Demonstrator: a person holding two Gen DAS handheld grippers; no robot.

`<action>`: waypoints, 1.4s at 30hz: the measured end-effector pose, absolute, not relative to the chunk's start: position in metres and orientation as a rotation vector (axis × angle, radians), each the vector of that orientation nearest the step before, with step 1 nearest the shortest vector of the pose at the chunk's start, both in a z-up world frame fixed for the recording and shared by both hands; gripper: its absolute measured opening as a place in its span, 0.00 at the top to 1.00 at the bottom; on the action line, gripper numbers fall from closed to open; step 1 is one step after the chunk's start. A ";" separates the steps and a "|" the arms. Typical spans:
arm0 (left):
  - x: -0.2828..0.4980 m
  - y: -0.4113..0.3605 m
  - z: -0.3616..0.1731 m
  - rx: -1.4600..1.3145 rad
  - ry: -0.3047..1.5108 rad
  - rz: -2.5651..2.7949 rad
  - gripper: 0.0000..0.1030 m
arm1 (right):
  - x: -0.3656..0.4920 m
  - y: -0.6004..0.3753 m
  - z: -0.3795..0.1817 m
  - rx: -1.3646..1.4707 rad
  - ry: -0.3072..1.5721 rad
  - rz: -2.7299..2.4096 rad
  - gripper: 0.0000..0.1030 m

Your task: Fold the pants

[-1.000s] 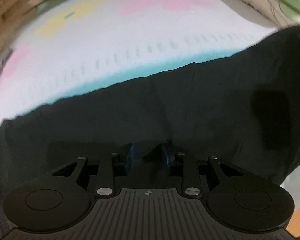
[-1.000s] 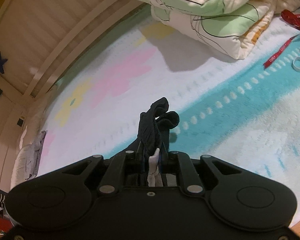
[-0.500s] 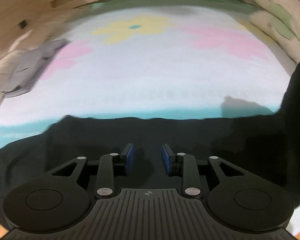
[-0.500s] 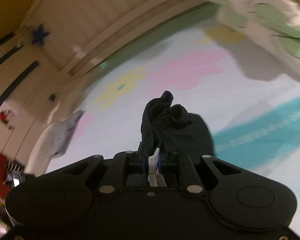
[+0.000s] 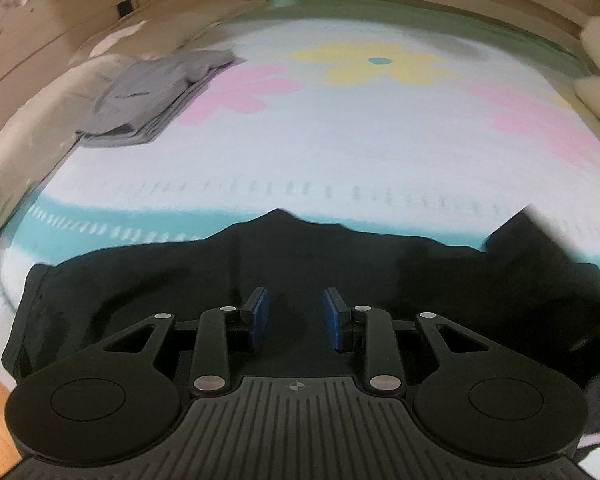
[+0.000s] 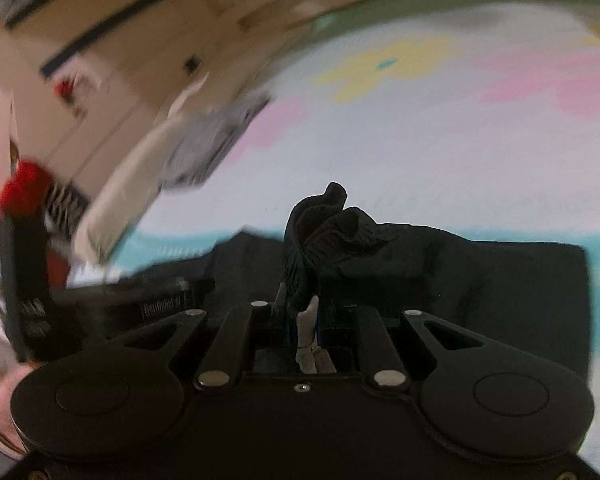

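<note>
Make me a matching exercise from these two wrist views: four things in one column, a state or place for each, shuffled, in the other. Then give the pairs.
Things:
1. left tongs
2. right tongs
3. black pants
4. grey folded garment

States or places:
A. shut on a bunched wad of black cloth
B. lying at the far left of the blanket, beside a pillow
C. open, blue pads apart, nothing between them
D. spread dark across the near part of the blanket, over the teal band

Pairs: 1-C, 2-A, 3-D, 4-B
</note>
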State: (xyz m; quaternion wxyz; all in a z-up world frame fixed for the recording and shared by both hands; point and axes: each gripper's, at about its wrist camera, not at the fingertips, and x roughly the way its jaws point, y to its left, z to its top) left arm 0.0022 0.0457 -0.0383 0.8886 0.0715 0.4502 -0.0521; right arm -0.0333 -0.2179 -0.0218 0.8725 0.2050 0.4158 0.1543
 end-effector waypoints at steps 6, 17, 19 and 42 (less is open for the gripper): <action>0.004 0.063 -0.036 0.140 0.929 -0.098 0.72 | -0.032 -0.159 -0.049 0.305 0.936 0.419 0.70; -0.004 0.066 -0.037 0.151 0.918 -0.179 0.72 | -0.058 -0.184 -0.038 0.273 0.880 0.386 0.41; -0.007 0.058 -0.039 0.163 0.918 -0.218 0.72 | -0.056 -0.191 -0.038 0.258 0.876 0.342 0.41; 0.002 0.085 -0.085 0.136 1.117 -0.191 0.72 | -0.086 -0.096 -0.072 -0.223 0.811 0.473 0.66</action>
